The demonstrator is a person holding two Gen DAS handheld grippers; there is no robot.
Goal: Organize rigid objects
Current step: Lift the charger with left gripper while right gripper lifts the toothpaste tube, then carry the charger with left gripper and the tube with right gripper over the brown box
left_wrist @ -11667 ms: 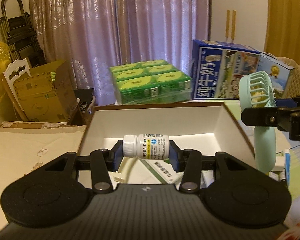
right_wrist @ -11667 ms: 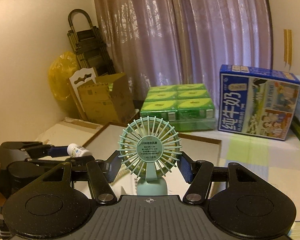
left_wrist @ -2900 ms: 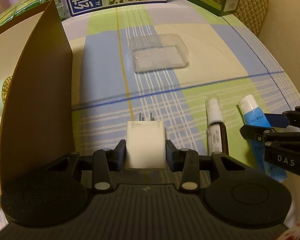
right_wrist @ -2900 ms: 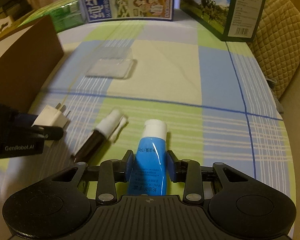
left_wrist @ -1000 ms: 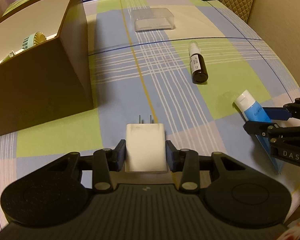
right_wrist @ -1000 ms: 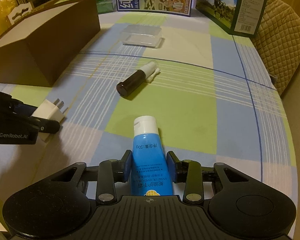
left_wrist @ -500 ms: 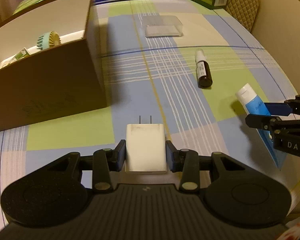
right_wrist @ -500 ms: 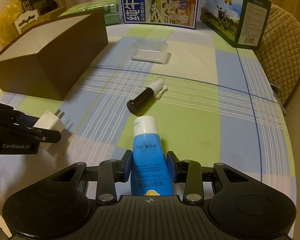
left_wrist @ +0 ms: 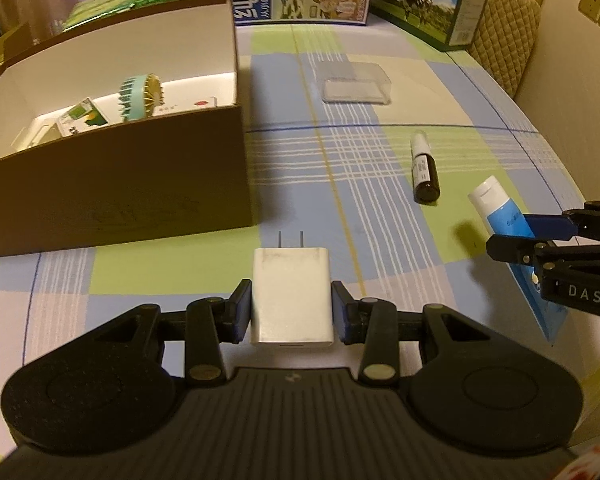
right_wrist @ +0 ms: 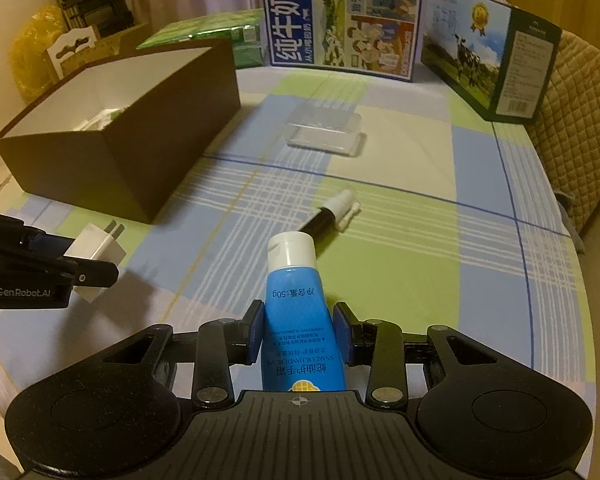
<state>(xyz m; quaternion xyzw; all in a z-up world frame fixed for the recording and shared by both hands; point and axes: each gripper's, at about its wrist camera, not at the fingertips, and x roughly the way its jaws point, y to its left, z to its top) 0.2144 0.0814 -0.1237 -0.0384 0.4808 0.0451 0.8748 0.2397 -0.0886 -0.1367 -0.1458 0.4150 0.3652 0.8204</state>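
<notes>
My left gripper [left_wrist: 291, 311] is shut on a white plug charger [left_wrist: 290, 294], prongs pointing forward, held above the checked tablecloth. In the right wrist view the charger [right_wrist: 100, 248] shows at the left, in that same gripper. My right gripper [right_wrist: 299, 332] is shut on a blue tube with a white cap [right_wrist: 297, 304], lifted off the cloth; the tube [left_wrist: 504, 216] also appears at the right of the left wrist view. The open brown box [left_wrist: 112, 168] stands ahead to the left, with a mint hand fan [left_wrist: 140, 94] inside.
A dark small bottle with a white cap [left_wrist: 423, 172] lies on the cloth between the grippers. A clear plastic case [left_wrist: 356, 82] sits farther back. Milk cartons [right_wrist: 340, 20] and green packs [right_wrist: 208, 32] line the far edge. A quilted chair [right_wrist: 572, 128] stands at the right.
Both grippers have risen with their loads. The box has come further into the left view, its inside now showing. The bottle and case look farther away.
</notes>
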